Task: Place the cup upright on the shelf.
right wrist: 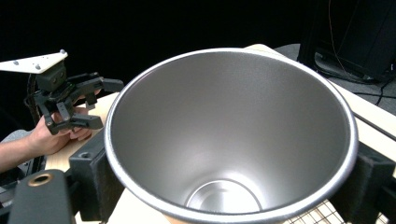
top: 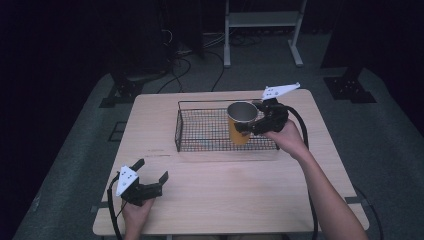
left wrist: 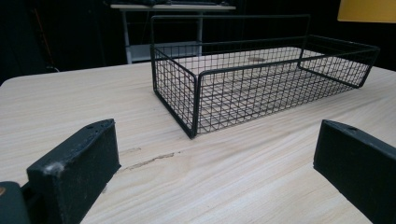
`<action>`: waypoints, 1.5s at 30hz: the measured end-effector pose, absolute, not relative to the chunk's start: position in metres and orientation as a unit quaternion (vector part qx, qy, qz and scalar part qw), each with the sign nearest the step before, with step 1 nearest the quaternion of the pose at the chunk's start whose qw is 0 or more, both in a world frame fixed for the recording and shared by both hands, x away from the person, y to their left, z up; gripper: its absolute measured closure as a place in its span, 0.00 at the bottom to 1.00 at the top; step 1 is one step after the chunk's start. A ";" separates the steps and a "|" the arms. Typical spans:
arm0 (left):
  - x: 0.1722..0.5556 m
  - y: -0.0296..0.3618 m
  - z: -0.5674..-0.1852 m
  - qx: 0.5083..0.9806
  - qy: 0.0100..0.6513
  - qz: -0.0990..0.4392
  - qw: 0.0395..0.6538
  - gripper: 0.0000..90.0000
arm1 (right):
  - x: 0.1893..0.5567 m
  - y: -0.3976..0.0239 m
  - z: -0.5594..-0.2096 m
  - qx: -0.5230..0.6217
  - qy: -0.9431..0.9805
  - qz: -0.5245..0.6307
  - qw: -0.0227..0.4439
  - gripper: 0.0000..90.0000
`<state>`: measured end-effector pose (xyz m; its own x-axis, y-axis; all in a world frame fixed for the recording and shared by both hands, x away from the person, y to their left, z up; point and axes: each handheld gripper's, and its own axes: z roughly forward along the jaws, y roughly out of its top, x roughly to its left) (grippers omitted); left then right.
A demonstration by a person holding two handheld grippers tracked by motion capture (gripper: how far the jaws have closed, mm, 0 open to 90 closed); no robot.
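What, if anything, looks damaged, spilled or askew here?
Nothing spilled or askew: the cup is upright and empty in the right gripper over the wire basket. Only a small scuff mark mars the table.

A pale wood-grain table (top: 215,195) stands on grey carpeted floor (top: 380,145) in a dark room, black cables (top: 185,65) trailing toward a white metal shelf frame (top: 262,20) behind.
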<state>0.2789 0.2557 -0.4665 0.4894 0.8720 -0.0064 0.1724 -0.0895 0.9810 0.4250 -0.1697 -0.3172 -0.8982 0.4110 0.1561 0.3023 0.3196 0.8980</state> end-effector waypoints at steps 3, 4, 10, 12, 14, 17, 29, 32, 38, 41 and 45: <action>0.279 0.256 -0.467 0.666 0.393 0.318 0.549 0.00 | 0.428 -0.168 -0.317 0.221 0.811 0.539 0.051 0.14; 0.279 0.256 -0.467 0.665 0.393 0.318 0.550 0.00 | 0.430 -0.167 -0.316 0.221 0.812 0.538 0.051 0.14; 0.279 0.256 -0.467 0.665 0.393 0.317 0.550 0.00 | 0.443 -0.160 -0.313 0.225 0.815 0.532 0.052 0.14; 0.279 0.256 -0.467 0.665 0.393 0.318 0.550 0.00 | 0.448 -0.158 -0.312 0.226 0.814 0.533 0.052 0.14; 0.279 0.256 -0.467 0.664 0.393 0.317 0.551 0.00 | 0.456 -0.155 -0.311 0.229 0.814 0.532 0.050 0.14; 0.279 0.256 -0.467 0.664 0.393 0.318 0.551 0.00 | 0.462 -0.152 -0.311 0.230 0.813 0.533 0.052 0.14; 0.279 0.256 -0.467 0.664 0.393 0.318 0.551 0.00 | 0.482 -0.149 -0.312 0.237 0.811 0.533 0.052 0.14; 0.279 0.256 -0.467 0.664 0.393 0.317 0.552 0.00 | 0.488 -0.149 -0.315 0.240 0.812 0.530 0.053 0.14; 0.279 0.256 -0.466 0.664 0.392 0.317 0.552 0.00 | 0.502 -0.151 -0.327 0.249 0.811 0.527 0.049 0.14; 0.279 0.256 -0.466 0.663 0.393 0.317 0.552 0.00 | 0.505 -0.150 -0.331 0.252 0.808 0.530 0.042 0.14; 0.278 0.256 -0.466 0.663 0.393 0.318 0.553 0.00 | 0.511 -0.148 -0.344 0.259 0.811 0.524 0.037 0.14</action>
